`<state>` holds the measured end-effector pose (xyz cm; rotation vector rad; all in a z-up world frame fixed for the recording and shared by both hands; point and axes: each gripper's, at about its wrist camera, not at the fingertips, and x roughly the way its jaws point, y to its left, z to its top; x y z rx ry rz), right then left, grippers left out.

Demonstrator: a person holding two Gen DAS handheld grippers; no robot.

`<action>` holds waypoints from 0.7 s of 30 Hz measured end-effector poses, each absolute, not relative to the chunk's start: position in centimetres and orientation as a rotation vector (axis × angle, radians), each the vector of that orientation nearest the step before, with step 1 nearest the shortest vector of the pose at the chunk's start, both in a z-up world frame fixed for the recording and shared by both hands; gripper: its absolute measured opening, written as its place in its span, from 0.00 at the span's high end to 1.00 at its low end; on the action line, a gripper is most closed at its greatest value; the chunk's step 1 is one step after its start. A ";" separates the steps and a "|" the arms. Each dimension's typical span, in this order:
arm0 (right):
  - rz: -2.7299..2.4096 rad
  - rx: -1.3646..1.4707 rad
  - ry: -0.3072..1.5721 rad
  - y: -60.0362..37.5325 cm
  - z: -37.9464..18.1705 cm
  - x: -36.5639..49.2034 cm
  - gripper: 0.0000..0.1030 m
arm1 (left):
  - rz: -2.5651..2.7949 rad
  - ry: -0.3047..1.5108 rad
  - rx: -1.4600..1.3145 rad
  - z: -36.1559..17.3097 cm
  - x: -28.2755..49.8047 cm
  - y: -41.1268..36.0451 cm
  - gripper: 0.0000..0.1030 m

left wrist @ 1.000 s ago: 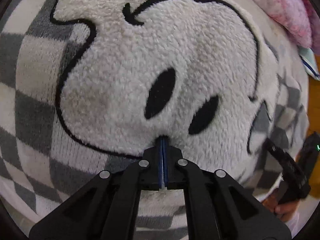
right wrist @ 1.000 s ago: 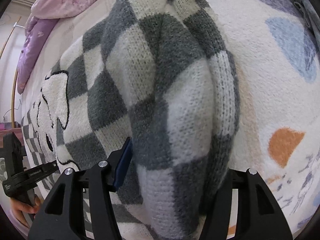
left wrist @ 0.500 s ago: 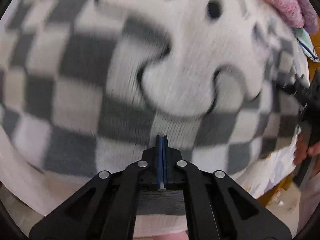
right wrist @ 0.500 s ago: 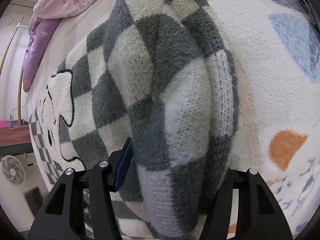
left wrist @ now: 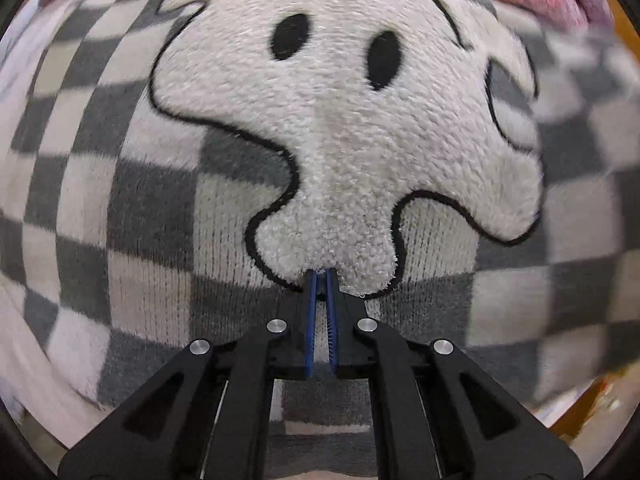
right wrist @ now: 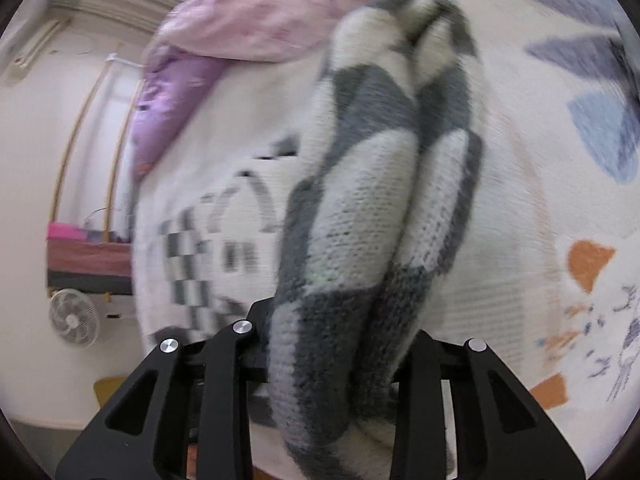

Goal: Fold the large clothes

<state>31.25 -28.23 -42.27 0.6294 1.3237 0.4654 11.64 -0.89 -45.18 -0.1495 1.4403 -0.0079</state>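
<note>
A grey-and-white checked knit sweater [left wrist: 152, 216] with a fluffy white ghost patch [left wrist: 340, 128] fills the left wrist view. My left gripper [left wrist: 321, 276] is shut, its blue-padded tips pressed at the ghost patch's lower edge; whether fabric sits between them is unclear. In the right wrist view my right gripper [right wrist: 340, 352] is shut on a thick bunched fold of the same sweater [right wrist: 372, 220], which rises between the jaws. The rest of the sweater lies blurred on the bed to the left.
The bed has a white sheet [right wrist: 560, 200] with blue and orange shapes. A pink and purple quilt [right wrist: 240, 20] lies at the far side. A small fan [right wrist: 74, 322] stands on the floor beyond the bed's left edge.
The right gripper has lifted and swung with the sweater fold; the room and fan now show. The left gripper's view has shifted so the ghost face sits upright above its tips.
</note>
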 end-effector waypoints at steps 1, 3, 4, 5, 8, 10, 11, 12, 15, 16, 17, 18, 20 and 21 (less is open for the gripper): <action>0.485 0.626 1.311 -27.5 -41.4 31.1 0.72 | -0.008 1.433 -0.135 -45.0 11.2 -1.3 0.96; 0.543 0.638 1.281 -26.2 -39.4 30.8 0.72 | -0.015 1.416 -0.129 -44.8 10.2 -1.2 0.96; 0.550 0.644 1.273 -26.1 -38.8 30.8 0.72 | -0.017 1.413 -0.134 -44.6 9.5 -1.9 0.96; 0.560 0.646 1.264 -25.7 -38.0 30.8 0.72 | -0.022 1.412 -0.135 -44.8 8.5 -2.2 0.96; 0.574 0.597 1.262 -23.1 -36.6 30.7 0.72 | -0.064 1.411 -0.110 -45.8 10.0 -2.2 0.96; 0.580 0.554 1.273 -21.0 -35.8 30.6 0.72 | -0.100 1.430 -0.112 -46.5 12.9 -1.7 0.96; 0.585 0.534 1.278 -20.2 -35.3 30.7 0.72 | -0.127 1.446 -0.127 -45.9 12.9 -1.7 0.95; 0.601 0.503 1.276 -19.1 -34.5 30.7 0.72 | -0.176 1.463 -0.160 -44.6 13.9 -0.4 0.95; 0.655 0.482 1.263 -15.9 -32.9 30.8 0.72 | -0.218 1.478 -0.161 -43.3 14.3 3.0 0.94; 0.675 0.474 1.259 -14.6 -32.3 31.0 0.72 | -0.218 1.471 -0.162 -42.7 14.0 4.0 0.94; 0.688 0.451 1.255 -13.5 -31.8 31.1 0.72 | -0.218 1.461 -0.173 -42.0 14.1 5.2 0.94; 0.702 0.411 1.256 -11.8 -31.2 31.1 0.72 | -0.209 1.453 -0.189 -41.1 13.6 6.7 0.94; 0.725 0.381 1.276 -9.1 -31.0 31.2 0.72 | -0.178 1.434 -0.201 -39.4 12.9 9.6 0.94; 0.735 0.361 1.288 -7.4 -30.9 31.4 0.71 | -0.167 1.423 -0.208 -38.6 12.6 10.8 0.94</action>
